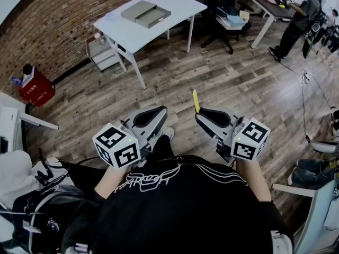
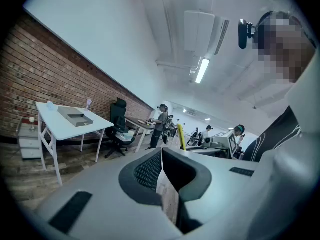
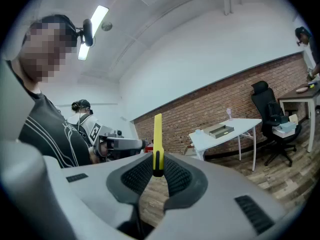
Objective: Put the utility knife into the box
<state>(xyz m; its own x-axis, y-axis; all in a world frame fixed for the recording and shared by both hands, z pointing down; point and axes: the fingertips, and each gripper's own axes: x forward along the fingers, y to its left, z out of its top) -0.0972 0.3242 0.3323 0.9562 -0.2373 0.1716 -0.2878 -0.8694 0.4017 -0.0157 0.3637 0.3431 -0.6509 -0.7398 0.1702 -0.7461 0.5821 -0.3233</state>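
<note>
The right tool [image 3: 157,160] is clamped on only the knife's [image 3: 158,134] lower end. The left tool [image 2: 162,153] is together, empty. The box [image 1: 145,13] lies on the tabletop [image 1: 175,3], well apart. Carried there, the upright knife could pivot or slip.

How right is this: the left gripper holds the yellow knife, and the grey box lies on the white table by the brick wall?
Wrong gripper: the right gripper holds the yellow knife, as the right gripper view shows. The grey box lies on the white table by the brick wall.
</note>
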